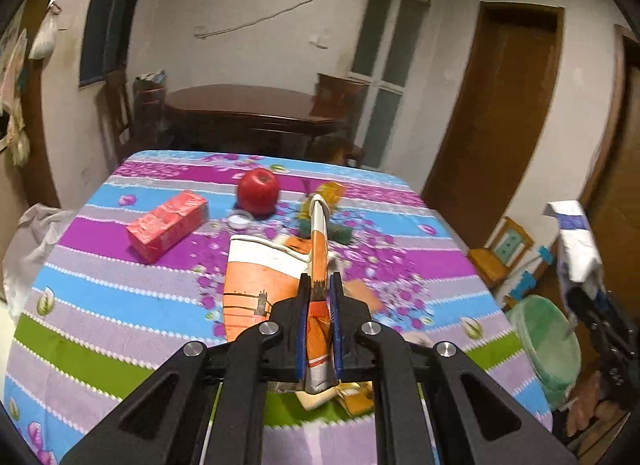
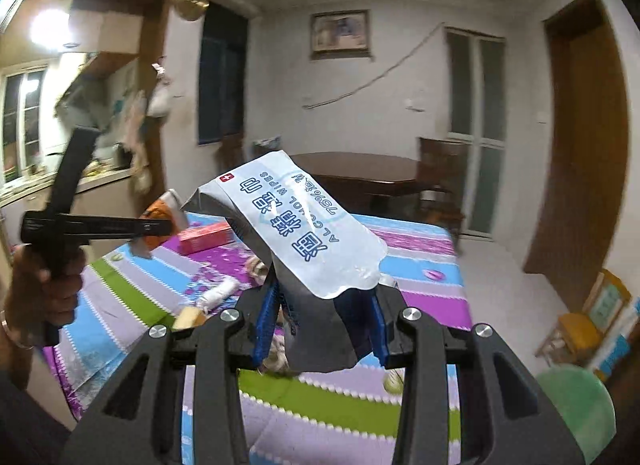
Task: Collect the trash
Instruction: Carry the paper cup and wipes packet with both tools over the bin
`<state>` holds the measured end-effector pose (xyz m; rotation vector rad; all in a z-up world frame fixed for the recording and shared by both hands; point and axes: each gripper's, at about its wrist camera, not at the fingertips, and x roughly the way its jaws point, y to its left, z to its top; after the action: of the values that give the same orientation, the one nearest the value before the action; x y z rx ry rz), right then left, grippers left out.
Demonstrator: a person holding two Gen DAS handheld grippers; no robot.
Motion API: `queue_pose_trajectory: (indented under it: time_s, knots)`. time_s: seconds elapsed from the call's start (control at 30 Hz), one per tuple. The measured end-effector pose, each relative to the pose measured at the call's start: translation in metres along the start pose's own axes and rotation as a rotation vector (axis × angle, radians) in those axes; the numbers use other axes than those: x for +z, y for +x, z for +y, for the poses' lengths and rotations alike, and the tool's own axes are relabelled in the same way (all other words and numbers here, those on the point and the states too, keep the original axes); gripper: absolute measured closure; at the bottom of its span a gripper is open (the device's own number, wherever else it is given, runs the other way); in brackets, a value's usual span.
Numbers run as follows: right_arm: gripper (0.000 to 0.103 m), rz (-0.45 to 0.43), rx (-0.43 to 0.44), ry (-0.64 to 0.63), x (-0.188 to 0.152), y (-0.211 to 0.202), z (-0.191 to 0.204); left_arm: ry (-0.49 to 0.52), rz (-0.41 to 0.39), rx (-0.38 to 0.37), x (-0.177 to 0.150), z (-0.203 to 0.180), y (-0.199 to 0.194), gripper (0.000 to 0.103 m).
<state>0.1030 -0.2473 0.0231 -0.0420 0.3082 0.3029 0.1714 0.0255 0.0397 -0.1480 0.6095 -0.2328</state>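
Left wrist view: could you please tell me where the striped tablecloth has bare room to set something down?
The near-left striped tablecloth, in front of the red rectangular carton, looks bare, as does the far-right corner beyond the yellow wrapper. The middle is crowded: red apple, small white lid, green sponge.

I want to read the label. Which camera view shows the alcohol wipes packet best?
The right wrist view: the alcohol wipes packet fills the middle, held by the right gripper, print readable though upside down. The left wrist view shows it only small at the right edge, print unreadable.
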Motion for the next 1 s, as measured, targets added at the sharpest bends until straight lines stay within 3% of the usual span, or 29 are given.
queue_pose_trajectory:
  time_s: [0.2,0.53,1.0]
  knots:
    - [0.066,-0.026,-0.056,0.056,-0.022,-0.011,0.009,0.022,0.002,-0.048,-0.026,-0.015,-0.017,0.092]
    - [0.066,0.039,-0.053,0.143,-0.053,-0.015,0.010,0.153,0.003,0.131,-0.073,-0.060,-0.012,0.092]
    - [0.066,0.076,-0.057,0.181,-0.074,-0.024,0.014,0.246,-0.042,0.250,-0.089,-0.081,-0.006,0.092]
